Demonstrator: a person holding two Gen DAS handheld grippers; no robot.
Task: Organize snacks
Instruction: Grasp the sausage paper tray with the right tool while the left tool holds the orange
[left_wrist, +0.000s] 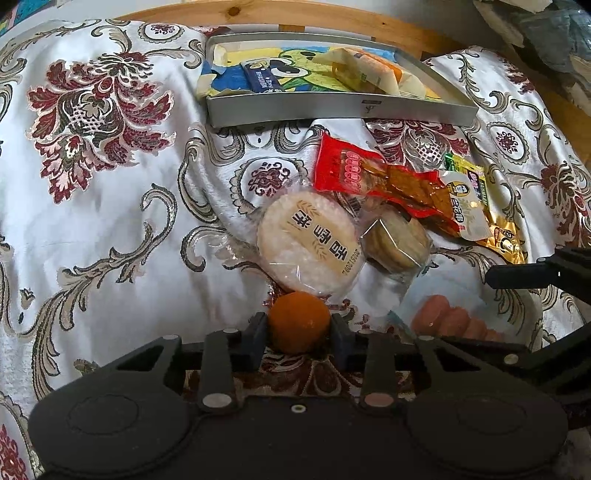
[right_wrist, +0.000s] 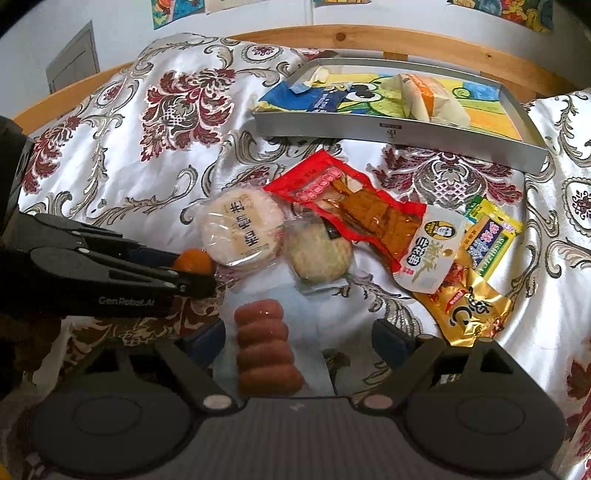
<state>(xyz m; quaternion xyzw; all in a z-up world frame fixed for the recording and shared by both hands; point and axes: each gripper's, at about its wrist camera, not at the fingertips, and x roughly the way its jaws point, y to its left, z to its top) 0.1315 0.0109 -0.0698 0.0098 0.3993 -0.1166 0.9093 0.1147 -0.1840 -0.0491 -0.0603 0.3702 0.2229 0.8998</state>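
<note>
Sorting is partly done, by my estimate: the grey tray (right_wrist: 391, 130) on the bed's floral cover (left_wrist: 110, 184) holds a few packets, while the snack pile (right_wrist: 369, 229) sits just before it. Right gripper (right_wrist: 299, 341): jaws apart around the sausage pack (right_wrist: 266, 347). Left gripper (left_wrist: 298, 338): jaws clamped on a small orange ball snack (left_wrist: 298, 322).

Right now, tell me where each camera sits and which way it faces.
Left wrist: rides the left tool, facing the tray; its fingers clamp the orange ball; right tool's tip at right edge.
Right wrist: rides the open right tool, straddling the sausages; left tool enters from left.
Shared: ball, round rice cracker, red packet, tray.
</note>
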